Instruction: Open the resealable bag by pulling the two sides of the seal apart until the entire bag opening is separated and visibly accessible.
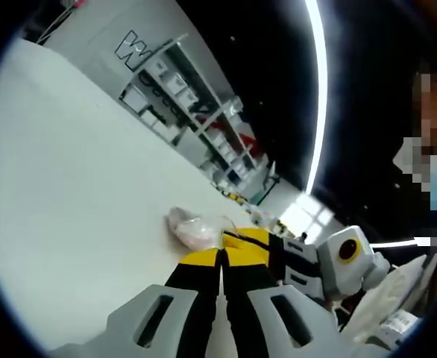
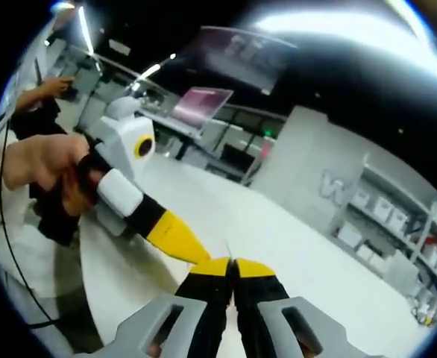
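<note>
Both tools, left (image 1: 223, 257) and right (image 2: 232, 267), pinch shut on the crumpled clear plastic bag (image 1: 197, 230) over the white worktop (image 1: 77, 201).

Resealable bag (image 1: 197, 230): clear, thin plastic with pale pinkish contents visible through the film. Crumpled and bunched rather than flat. Lies on the white table, in the left gripper view just beyond the yellow jaw tips, its right edge touching or meeting them. A thin strip of film runs from the bag toward the tips. Whether the seal is parted cannot be told; the opening is hidden by the jaws.
</note>
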`<action>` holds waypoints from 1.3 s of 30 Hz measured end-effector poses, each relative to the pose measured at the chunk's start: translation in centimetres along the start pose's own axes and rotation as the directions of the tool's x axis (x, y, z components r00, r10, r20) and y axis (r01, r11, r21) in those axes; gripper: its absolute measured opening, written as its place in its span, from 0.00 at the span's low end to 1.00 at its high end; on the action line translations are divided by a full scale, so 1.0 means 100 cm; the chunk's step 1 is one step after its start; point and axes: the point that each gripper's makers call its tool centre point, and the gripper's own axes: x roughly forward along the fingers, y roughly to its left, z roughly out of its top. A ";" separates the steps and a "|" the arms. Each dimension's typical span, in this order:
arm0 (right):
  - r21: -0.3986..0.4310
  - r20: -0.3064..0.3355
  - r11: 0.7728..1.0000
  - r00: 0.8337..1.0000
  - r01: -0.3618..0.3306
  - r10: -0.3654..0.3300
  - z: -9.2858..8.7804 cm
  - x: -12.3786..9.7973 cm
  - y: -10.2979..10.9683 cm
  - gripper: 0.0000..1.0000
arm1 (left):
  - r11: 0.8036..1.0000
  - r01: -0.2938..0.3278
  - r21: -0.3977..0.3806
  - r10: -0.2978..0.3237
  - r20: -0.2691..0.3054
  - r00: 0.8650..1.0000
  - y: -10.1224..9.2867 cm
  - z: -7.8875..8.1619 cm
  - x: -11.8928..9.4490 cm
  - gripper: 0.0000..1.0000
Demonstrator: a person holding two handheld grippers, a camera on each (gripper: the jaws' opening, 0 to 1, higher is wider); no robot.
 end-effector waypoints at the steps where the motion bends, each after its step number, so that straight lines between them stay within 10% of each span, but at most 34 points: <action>1: 0.001 0.001 1.000 1.000 0.002 -0.002 0.000 0.000 0.000 0.00 | 1.000 0.000 0.001 0.000 0.002 1.000 0.000 0.000 0.000 0.01; 39: 0.036 0.031 0.997 0.998 0.062 -0.063 0.010 -0.004 -0.015 0.00 | 0.976 -0.047 0.212 0.030 0.082 0.996 -0.008 0.017 -0.009 0.18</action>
